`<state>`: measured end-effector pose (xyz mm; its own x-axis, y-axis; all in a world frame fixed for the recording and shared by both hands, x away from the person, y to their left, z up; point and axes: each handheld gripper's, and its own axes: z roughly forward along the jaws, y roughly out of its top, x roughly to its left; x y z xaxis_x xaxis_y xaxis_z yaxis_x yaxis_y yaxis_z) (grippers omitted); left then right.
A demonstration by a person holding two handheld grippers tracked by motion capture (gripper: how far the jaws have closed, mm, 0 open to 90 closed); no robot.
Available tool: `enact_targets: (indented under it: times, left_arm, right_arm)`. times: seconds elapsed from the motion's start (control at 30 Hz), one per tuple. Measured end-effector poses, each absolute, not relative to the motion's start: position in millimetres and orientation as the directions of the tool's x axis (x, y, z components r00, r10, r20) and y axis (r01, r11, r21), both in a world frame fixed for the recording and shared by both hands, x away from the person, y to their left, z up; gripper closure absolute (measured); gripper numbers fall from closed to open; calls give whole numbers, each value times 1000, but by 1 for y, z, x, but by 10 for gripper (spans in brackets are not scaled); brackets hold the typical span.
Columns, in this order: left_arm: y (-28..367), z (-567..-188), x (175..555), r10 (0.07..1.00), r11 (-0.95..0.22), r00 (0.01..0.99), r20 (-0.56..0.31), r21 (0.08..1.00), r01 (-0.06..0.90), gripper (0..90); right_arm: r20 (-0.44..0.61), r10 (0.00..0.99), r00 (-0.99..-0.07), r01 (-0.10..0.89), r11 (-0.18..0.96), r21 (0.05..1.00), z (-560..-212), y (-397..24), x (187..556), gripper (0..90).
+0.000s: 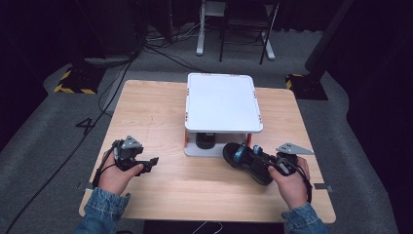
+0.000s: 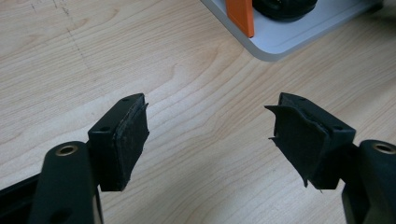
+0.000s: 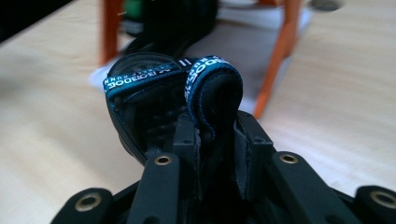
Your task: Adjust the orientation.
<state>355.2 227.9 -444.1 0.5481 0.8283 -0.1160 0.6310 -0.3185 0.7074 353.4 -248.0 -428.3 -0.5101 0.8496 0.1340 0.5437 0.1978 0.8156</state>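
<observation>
right hand-held gripper [image 3: 217, 140] squeezes the black sandal [image 1: 246, 161] by its strap, on the counter [image 1: 160, 117]. left hand-held gripper [image 2: 210, 133] is wide open w/ nothing in it.

A white two-tier rack [image 1: 222, 105] with orange legs stands on the wooden counter [image 1: 156, 122]. A second black shoe [image 1: 205, 140] sits on its lower shelf. Cables [image 1: 160, 48] trail across the grey floor behind.

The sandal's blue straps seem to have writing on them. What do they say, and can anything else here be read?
"4": a dark mark on the grey floor, left of the table.
White print along the blue straps of the sandal: upside down and blurred in the right gripper view, too small in the high view, so not readable for sure.
No other text can be made out.
</observation>
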Motion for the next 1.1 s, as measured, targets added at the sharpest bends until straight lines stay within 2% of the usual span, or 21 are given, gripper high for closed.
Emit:
enact_targets:
  times: [0.07,0.2,0.33,0.43,0.5,0.57,0.67,0.8,0.9,1.0,1.1]
  left_arm:
    - [230,-444,354,831,-315,543,-117,707,633,268]
    - [233,-445,352,837,-312,536,-113,705,636,268]
    - [235,-445,351,838,-309,534,-117,704,639,268]
    - [236,-445,349,841,-303,528,-117,707,639,268]
    - [236,-444,349,838,-307,534,-115,709,635,268]
    - [235,-444,349,839,-303,531,-118,709,637,268]
    - [235,-444,351,838,-308,534,-116,707,637,268]
    - [233,-444,353,833,-312,540,-117,708,634,268]
    - [232,-444,354,831,-309,543,-124,709,634,268]
    - [228,-443,356,828,-313,547,-123,709,632,267]
    - [225,-444,359,818,-326,563,-121,709,626,267]
  right_arm:
    - [100,874,-475,534,196,823,-431,-241,359,725]
    - [99,899,-427,535,163,829,-440,-234,369,703]
    - [61,907,-416,531,189,826,-451,-225,372,631]
    - [-13,899,-438,493,253,832,-451,-219,370,482]
    - [-21,887,-462,475,267,838,-450,-219,367,400]
    - [-6,872,-490,459,264,848,-449,-222,365,355]
    - [22,854,-520,445,249,860,-442,-229,361,373]
    - [25,822,-569,376,233,897,-420,-245,348,346]
    - [37,813,-582,385,235,893,-410,-260,341,352]
    - [39,800,-599,434,283,856,-409,-277,339,330]
    - [-19,757,-653,444,402,801,-418,-287,339,255]
